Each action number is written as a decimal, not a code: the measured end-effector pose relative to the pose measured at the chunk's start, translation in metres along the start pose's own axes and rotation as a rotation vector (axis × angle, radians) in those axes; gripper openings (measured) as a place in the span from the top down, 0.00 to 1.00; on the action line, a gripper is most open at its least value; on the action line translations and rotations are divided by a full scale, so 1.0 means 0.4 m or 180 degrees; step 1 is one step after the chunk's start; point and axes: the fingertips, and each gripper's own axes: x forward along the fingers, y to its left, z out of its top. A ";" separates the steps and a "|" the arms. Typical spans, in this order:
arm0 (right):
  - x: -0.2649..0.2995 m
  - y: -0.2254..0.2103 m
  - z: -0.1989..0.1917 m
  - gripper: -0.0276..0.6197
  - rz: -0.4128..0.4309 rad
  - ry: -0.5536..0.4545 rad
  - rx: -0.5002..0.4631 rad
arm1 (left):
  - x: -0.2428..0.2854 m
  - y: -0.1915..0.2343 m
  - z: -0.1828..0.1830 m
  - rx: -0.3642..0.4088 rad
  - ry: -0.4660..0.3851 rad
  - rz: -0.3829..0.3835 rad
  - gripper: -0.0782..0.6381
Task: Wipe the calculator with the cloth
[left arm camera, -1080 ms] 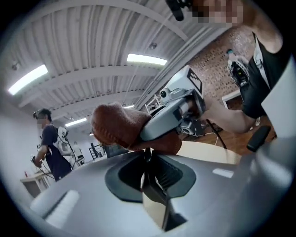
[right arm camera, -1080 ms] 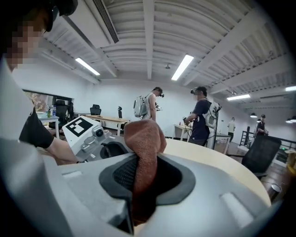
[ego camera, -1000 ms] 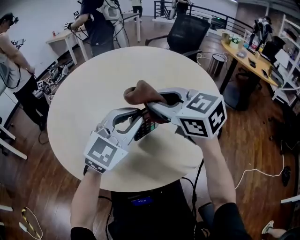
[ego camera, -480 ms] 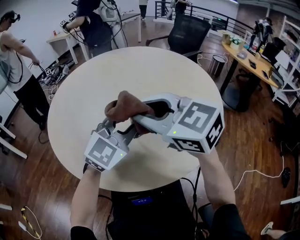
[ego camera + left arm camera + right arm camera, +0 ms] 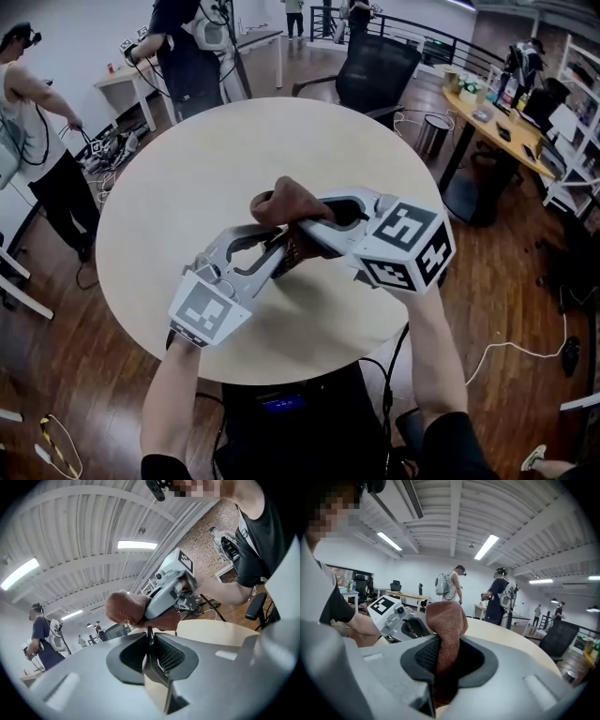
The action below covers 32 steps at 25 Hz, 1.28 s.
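Above the round beige table (image 5: 178, 187), my left gripper (image 5: 281, 251) is shut on the dark calculator (image 5: 293, 249), which is mostly hidden between the two grippers. In the left gripper view the calculator (image 5: 150, 644) shows edge-on as a thin strip between the closed jaws of the left gripper (image 5: 150, 649). My right gripper (image 5: 296, 217) comes in from the right, shut on a brown cloth (image 5: 281, 199). The cloth (image 5: 125, 609) rests against the calculator's far end. In the right gripper view the cloth (image 5: 446, 620) bulges out of the right gripper (image 5: 442, 660).
A black office chair (image 5: 375, 66) stands past the table's far edge. At the right is a wooden desk (image 5: 497, 117) with clutter, and a bin (image 5: 431, 127) stands beside it. People stand at the back left near a white table (image 5: 131, 80). A cable (image 5: 525, 345) lies on the wooden floor.
The right gripper swept the cloth left and down over the calculator half a second ago. It has now drawn back up and to the right. The left gripper has stayed put.
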 end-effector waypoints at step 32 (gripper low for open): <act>0.065 0.170 -0.383 0.83 0.0193 0.1727 -0.0732 | -0.082 0.128 -0.397 -0.3015 0.1449 -0.1002 0.73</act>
